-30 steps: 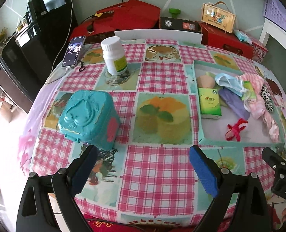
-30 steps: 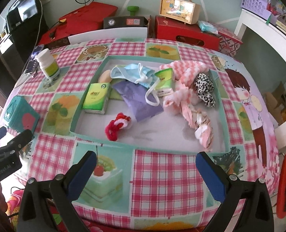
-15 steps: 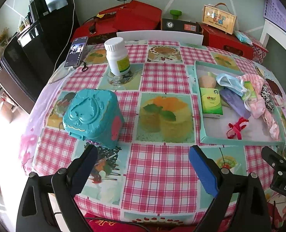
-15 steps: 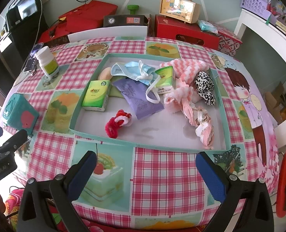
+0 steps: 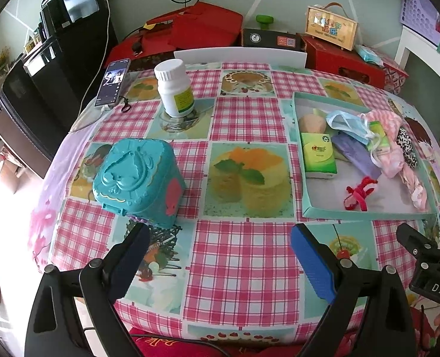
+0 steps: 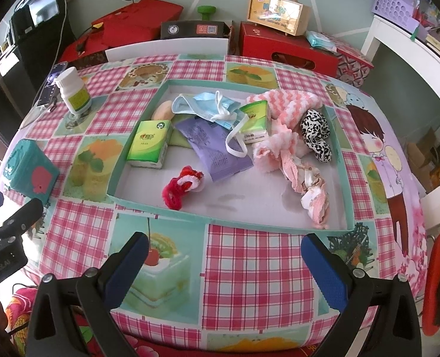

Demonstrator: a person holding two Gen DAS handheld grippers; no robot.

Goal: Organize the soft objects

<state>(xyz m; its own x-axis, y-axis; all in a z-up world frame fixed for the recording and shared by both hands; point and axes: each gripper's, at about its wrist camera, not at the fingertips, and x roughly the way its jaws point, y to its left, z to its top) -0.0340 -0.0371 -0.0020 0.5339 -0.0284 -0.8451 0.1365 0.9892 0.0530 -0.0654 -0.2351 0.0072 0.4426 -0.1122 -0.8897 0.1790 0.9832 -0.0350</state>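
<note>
A shallow teal-rimmed tray (image 6: 160,211) (image 5: 356,214) lies on the checked tablecloth. In it are a red fuzzy scrunchie (image 6: 182,186) (image 5: 359,192), green tissue packs (image 6: 150,143) (image 6: 255,122) (image 5: 318,154), a blue face mask (image 6: 208,107) (image 5: 346,125), a purple packet (image 6: 214,148), a pink knitted cloth (image 6: 279,119), a black-and-white spotted scrunchie (image 6: 316,135) and a pink hair tie (image 6: 310,192). A teal lidded box (image 5: 139,180) (image 6: 26,168) stands left of the tray. My left gripper (image 5: 217,263) hangs open near the table's front, just right of the box. My right gripper (image 6: 224,264) is open in front of the tray.
A white pill bottle (image 5: 175,87) (image 6: 72,90) stands at the back left, with a phone (image 5: 113,81) beside it. Red boxes (image 5: 196,29) and a wooden case (image 6: 275,10) sit behind the table. A white desk (image 6: 413,50) is to the right.
Both grippers have drawn back slightly from the table, so the box and tray look a little farther off. Both stay open and nothing on the table has moved.
</note>
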